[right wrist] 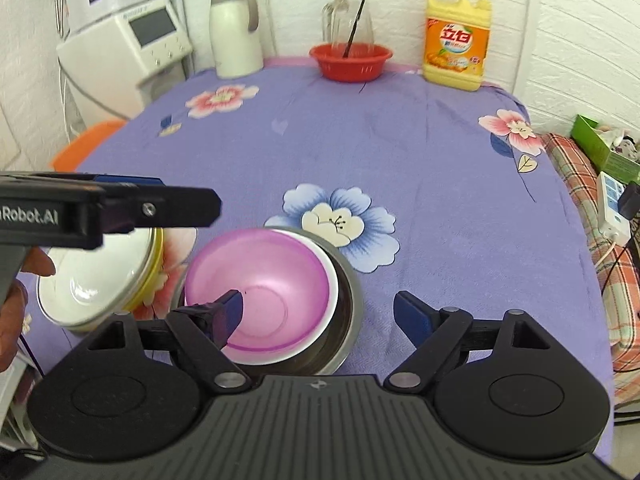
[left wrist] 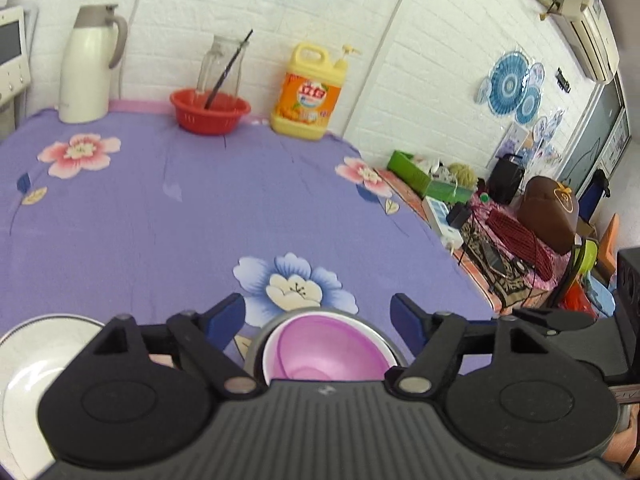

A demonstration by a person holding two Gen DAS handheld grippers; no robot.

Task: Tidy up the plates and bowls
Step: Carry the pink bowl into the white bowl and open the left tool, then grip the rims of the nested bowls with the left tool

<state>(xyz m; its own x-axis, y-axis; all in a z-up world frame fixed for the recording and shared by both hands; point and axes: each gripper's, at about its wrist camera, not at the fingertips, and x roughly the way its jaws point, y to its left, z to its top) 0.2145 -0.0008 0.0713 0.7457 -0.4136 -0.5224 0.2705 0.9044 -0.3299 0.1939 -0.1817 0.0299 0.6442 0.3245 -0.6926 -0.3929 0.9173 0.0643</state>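
A pink bowl (right wrist: 264, 292) sits nested in a white bowl (right wrist: 332, 284), which sits in a steel bowl (right wrist: 348, 312) on the purple flowered tablecloth (right wrist: 360, 152). To its left a white bowl (right wrist: 92, 280) rests in a yellow-rimmed dish (right wrist: 154, 268). My right gripper (right wrist: 320, 314) is open above the stack's near side, its left finger over the pink bowl. My left gripper (left wrist: 318, 314) is open and empty just above the pink bowl (left wrist: 328, 354); the white bowl (left wrist: 28, 364) lies at its left. The left gripper also shows from the side in the right wrist view (right wrist: 120, 206).
At the table's back stand a white thermos jug (right wrist: 234, 28), a red basket (right wrist: 350, 60) with a glass jar and a stick, and a yellow detergent bottle (right wrist: 458, 40). A white appliance (right wrist: 132, 44) stands left. A cluttered bench with a power strip (right wrist: 612, 208) lies right.
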